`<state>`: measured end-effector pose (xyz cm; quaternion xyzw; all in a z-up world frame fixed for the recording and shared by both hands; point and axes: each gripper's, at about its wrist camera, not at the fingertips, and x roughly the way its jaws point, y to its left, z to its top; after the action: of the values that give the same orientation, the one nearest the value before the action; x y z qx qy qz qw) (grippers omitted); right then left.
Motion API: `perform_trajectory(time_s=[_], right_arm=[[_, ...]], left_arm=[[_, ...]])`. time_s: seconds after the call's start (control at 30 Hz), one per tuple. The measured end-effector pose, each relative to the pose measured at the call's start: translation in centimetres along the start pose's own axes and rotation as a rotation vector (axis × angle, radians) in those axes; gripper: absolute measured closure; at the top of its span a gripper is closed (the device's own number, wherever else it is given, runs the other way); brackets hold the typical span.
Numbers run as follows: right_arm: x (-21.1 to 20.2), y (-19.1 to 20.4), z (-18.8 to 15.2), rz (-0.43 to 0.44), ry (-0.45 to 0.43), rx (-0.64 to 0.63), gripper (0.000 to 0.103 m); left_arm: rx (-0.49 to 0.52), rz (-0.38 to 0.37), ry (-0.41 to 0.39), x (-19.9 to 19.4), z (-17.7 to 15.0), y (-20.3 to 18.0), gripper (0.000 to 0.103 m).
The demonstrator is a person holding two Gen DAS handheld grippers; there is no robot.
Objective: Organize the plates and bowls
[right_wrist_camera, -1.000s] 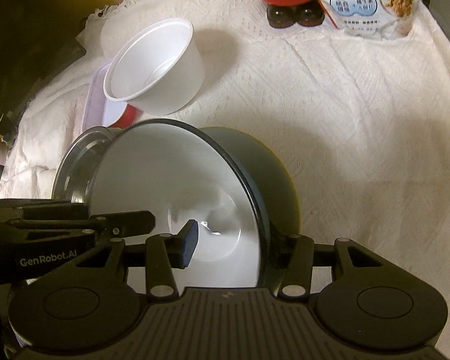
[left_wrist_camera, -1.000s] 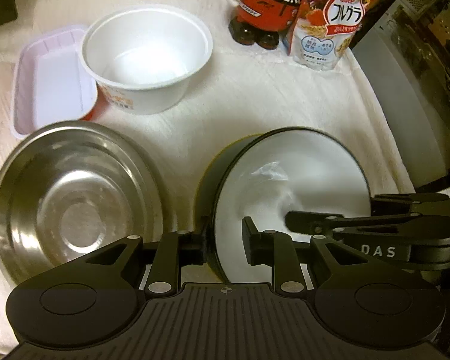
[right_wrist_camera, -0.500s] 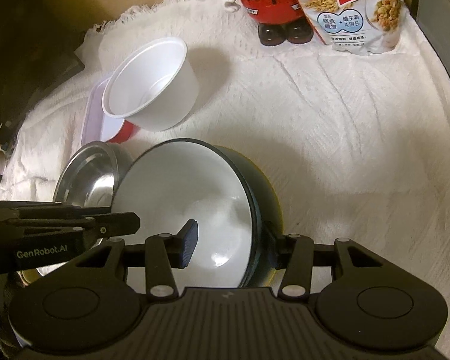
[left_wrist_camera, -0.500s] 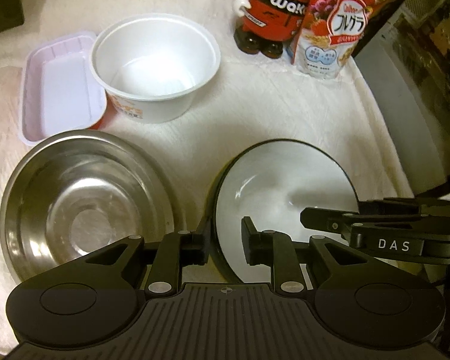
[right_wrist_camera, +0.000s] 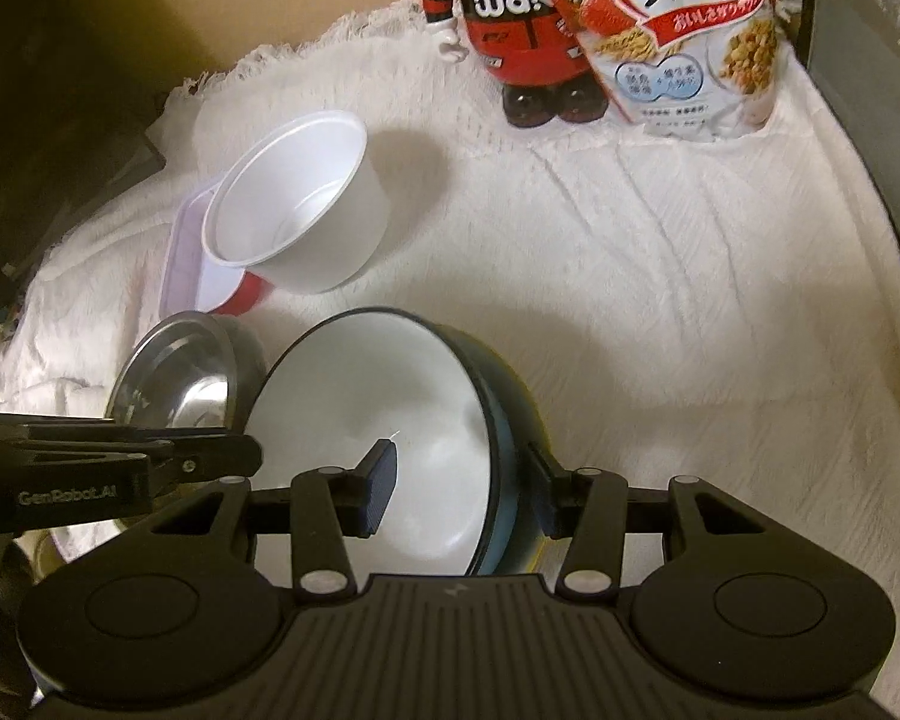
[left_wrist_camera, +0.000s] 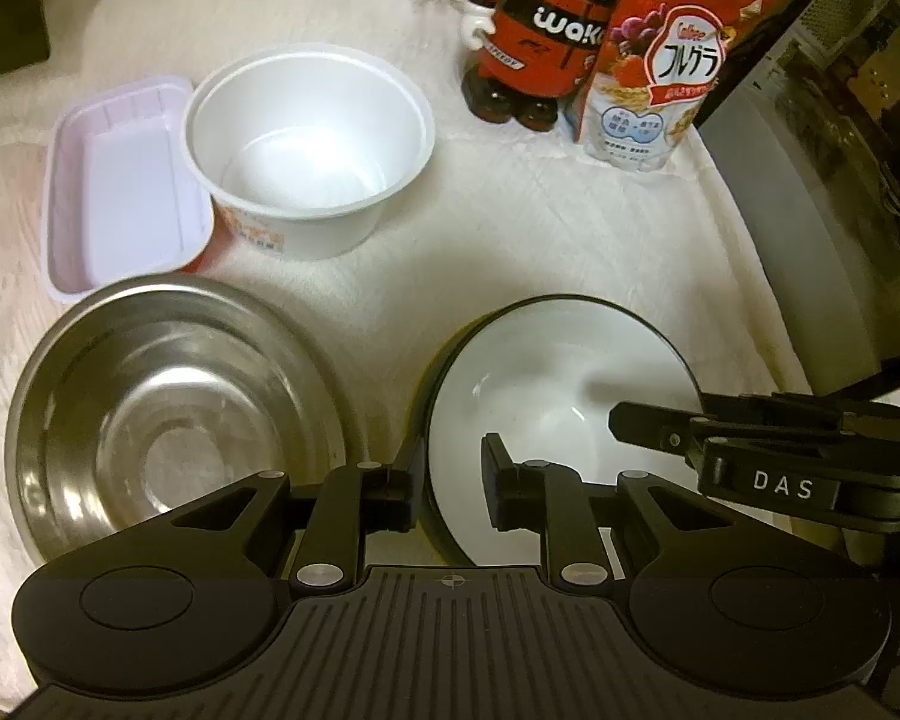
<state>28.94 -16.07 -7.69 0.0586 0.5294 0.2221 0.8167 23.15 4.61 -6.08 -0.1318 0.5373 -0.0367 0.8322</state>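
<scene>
The dark-rimmed bowl (left_wrist_camera: pixel 546 396), round, glossy white inside and dark blue-green outside, is tilted, its mouth facing up and toward the steel bowl (left_wrist_camera: pixel 168 414), its right wall (right_wrist_camera: pixel 504 420) toward the bare cloth. It sits low over the white woven cloth (left_wrist_camera: pixel 570 240), just right of that shallow, shiny steel bowl. The left gripper (left_wrist_camera: pixel 450 474) straddles its near-left rim, one finger outside, one inside; whether the pads press I cannot tell. The right gripper (right_wrist_camera: pixel 462 486) straddles the right rim with its inner pad (right_wrist_camera: pixel 378 486) clear of the wall. Behind stand a white plastic cup-bowl (left_wrist_camera: pixel 312 150) leaning on a pale rectangular tray (left_wrist_camera: pixel 120 180), a red figure (left_wrist_camera: pixel 540 42) and a cereal bag (left_wrist_camera: pixel 672 60).
</scene>
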Motion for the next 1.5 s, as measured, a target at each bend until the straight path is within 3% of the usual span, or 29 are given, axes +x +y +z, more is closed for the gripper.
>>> perform_trajectory(time_s=[0.1,0.27,0.5,0.6,0.73,0.83,1.03,1.1,1.2,1.37,1.5], right_arm=[[-0.2,0.1,0.0,-0.015,-0.029,-0.004,0.059],[-1.2,0.5,0.0,-0.119,-0.105,-0.057,0.059],[0.1,-0.6,-0.4,-0.181,-0.076,-0.030,0.060],[0.2,-0.2,-0.8,-0.200,-0.064,-0.008,0.061],[-1.6,1.2,-0.4,-0.150,-0.108,-0.001,0.061],[-3.3,3.6,1.3,-0.127,-0.161,-0.033,0.060],[-2.3,8.2,7.0,-0.137,-0.163,-0.114,0.046],[-0.7,9.1,8.9,-0.183,-0.147,-0.124,0.045],[1.4,9.9,10.9,-0.163,-0.118,-0.159,0.043],[4.0,8.7,13.4,-0.131,-0.110,-0.121,0.042],[4.1,5.0,15.9,-0.083,-0.142,-0.004,0.042]], left_arm=[[0.001,-0.001,-0.003,-0.1,0.1,-0.1,0.080],[0.010,-0.019,-0.009,-0.3,0.0,0.0,0.080],[-0.013,-0.107,-0.063,-2.0,0.1,1.8,0.081],[-0.064,-0.148,-0.122,-3.5,0.6,4.4,0.081],[-0.177,-0.202,-0.259,-6.4,1.7,9.5,0.082],[-0.211,-0.189,-0.331,-7.9,3.7,12.5,0.082],[-0.136,-0.064,-0.238,-4.1,10.3,13.8,0.081],[-0.128,-0.050,-0.198,-2.1,11.9,13.7,0.081],[-0.137,0.009,-0.148,0.6,12.8,13.4,0.080],[-0.167,0.045,-0.097,3.3,13.6,14.1,0.080],[-0.175,0.052,-0.084,4.8,14.3,14.7,0.080]])
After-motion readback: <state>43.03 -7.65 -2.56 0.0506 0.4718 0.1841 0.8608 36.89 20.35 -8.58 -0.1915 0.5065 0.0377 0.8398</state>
